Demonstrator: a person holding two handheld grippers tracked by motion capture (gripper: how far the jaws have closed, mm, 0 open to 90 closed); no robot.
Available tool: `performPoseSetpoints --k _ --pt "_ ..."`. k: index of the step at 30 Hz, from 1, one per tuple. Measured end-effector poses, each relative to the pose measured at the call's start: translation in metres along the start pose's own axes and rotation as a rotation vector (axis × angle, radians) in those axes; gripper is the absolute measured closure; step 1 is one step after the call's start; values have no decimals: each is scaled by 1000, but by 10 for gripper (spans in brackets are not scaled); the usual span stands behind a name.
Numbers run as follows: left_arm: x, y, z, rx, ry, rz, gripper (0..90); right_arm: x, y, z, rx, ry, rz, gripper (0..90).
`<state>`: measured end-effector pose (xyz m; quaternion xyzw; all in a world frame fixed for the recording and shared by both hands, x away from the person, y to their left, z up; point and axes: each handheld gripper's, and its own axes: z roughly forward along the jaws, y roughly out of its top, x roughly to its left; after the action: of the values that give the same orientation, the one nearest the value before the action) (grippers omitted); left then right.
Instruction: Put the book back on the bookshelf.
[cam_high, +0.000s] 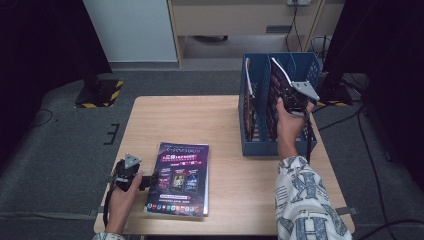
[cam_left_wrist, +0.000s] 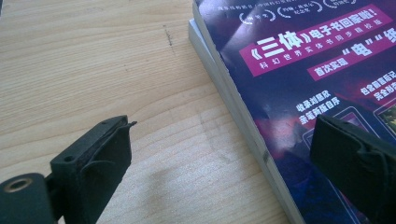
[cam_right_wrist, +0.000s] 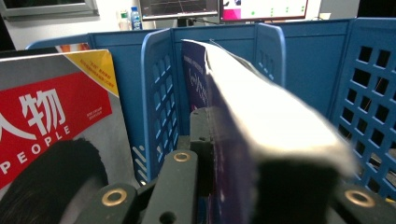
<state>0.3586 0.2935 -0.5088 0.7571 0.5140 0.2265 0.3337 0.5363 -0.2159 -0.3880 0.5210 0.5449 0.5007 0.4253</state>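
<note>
The work in hand looks like filing magazines upright into the blue file rack (cam_high: 260, 145) at the far right of the wooden surface (cam_high: 165, 120). The right tongs (cam_high: 296, 102) are pinching a purple-covered magazine (cam_high: 281, 82) by its edge, their jaws pressed together on it; in the right gripper view the magazine (cam_right_wrist: 280, 121) rises from between the jaws, its pale page edges fanning to one side, its top leaning toward the rack's back wall. Holding it by a lower edge and nearly upright lets it go down between the blue lattice dividers (cam_right_wrist: 161, 98) without catching; it stands tilted over the rack's middle slot in the high view, though how deep it sits there I cannot tell. The slot next to it already holds a red-and-white "People" magazine (cam_right_wrist: 51, 116), standing on end, so the compartments seem to be filled one after another. The left tongs (cam_high: 145, 181) are spread wide at the left edge of the stack of purple magazines (cam_high: 180, 177) lying flat near the front of the surface; in the left gripper view one jaw hangs over bare wood and the other over the top cover (cam_left_wrist: 303, 84), with the stack's edge between them and neither pad pressing on it. That stance suits steadying the pile or taking the next copy by its edge once the right hand is free.
</note>
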Motion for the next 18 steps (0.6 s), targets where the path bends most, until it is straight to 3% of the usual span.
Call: performPoseSetpoints --k 7,18 --pt "0 0 0 1 -1 2 49 8 -4 0 -6 12 -16 834" --pt "-1 0 0 -1 -2 1 49 24 -7 -3 1 32 -81 793"
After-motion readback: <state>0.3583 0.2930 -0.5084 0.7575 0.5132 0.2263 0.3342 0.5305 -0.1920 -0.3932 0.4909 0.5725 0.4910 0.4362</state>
